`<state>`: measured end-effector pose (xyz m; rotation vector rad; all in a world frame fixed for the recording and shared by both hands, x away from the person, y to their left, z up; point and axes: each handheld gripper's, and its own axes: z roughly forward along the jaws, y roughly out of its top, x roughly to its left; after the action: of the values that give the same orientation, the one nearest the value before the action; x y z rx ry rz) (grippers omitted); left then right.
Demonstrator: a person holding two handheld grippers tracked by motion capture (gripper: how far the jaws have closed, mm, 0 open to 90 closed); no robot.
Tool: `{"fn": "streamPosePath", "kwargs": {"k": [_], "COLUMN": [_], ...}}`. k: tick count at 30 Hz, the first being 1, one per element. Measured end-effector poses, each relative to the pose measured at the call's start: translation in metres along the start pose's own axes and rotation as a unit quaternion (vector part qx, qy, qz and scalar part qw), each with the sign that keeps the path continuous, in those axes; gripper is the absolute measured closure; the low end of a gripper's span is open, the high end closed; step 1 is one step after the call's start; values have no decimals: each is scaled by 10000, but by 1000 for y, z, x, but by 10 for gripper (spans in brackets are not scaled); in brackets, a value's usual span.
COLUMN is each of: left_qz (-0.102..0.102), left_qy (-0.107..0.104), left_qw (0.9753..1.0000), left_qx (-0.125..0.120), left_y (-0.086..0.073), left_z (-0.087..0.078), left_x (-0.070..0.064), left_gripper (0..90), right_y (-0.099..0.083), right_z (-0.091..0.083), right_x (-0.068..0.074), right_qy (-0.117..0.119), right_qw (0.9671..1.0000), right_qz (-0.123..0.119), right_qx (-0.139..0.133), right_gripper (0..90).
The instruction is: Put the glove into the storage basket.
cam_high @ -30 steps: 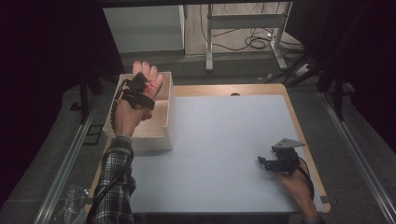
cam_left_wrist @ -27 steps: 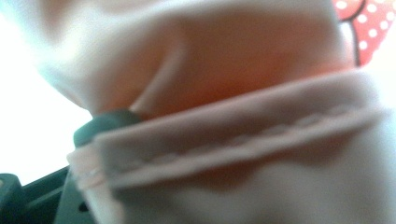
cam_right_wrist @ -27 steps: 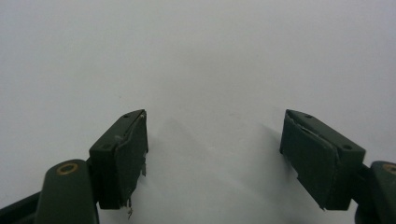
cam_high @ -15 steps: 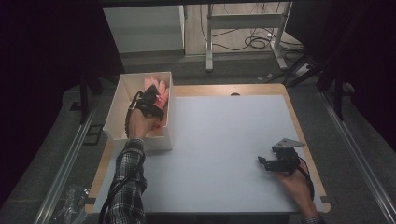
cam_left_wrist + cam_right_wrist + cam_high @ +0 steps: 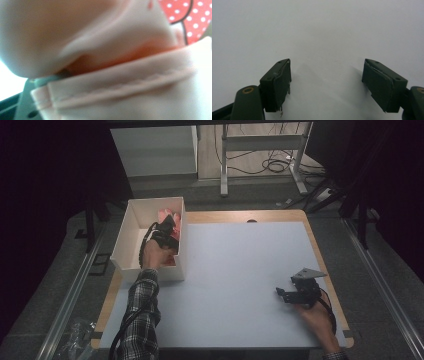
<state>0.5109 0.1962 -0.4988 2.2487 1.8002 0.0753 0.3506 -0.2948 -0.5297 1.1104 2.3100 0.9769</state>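
Since the earlier frame your left hand has come down from above the box rim into the box, and the soft pink cloth item with a stitched hem (image 5: pixel 120 85) went down with it; the right hand has not shifted. The cloth now sits inside the white open-top cardboard box (image 5: pixel 131 232) at the table's far-left corner, bunched against the box's right wall, pink folds showing just past the left gripper (image 5: pixel 167 227). In the left gripper view, fabric is pressed right up to the lens, with a red white-dotted print (image 5: pixel 197 17) at top right; the jaws are buried in it, so I cannot tell whether they are clamped on the cloth or already let go. I'd judge it light, limp and non-fragile: it will sag and drape, not slide, and can snag on a jaw edge when you pull out. If you need to re-grip, take the doubled hem, where the stitching gives more bite than a single layer. Lift straight up, clear of the box wall, which looks light enough to drag. The right gripper (image 5: pixel 325 82) rests low over the pale grey table mat (image 5: pixel 240 270) near the right front edge, well apart from the box, jaws spread wide with nothing between them.
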Motion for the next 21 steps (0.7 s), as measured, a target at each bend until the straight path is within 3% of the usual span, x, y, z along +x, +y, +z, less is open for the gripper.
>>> {"fn": "streamPosePath", "kwargs": {"k": [2,9,21], "left_qz": [-54,-37,132], "left_qy": [-71,30,214], "left_qw": [9999,9999,9990], "left_qx": [-49,-125,-368], "left_y": [-2,-7,-15], "left_z": [0,-10,-38], "left_x": [3,4,-3], "left_gripper": [136,43,19], "right_y": [0,0,0], "right_z": [0,0,0], "right_x": [0,0,0], "right_qy": [-1,0,-1], "right_qw": [10000,10000,10000], "right_qz": [3,0,-1], "right_qx": [-1,0,0], "right_gripper": [235,234,234]}}
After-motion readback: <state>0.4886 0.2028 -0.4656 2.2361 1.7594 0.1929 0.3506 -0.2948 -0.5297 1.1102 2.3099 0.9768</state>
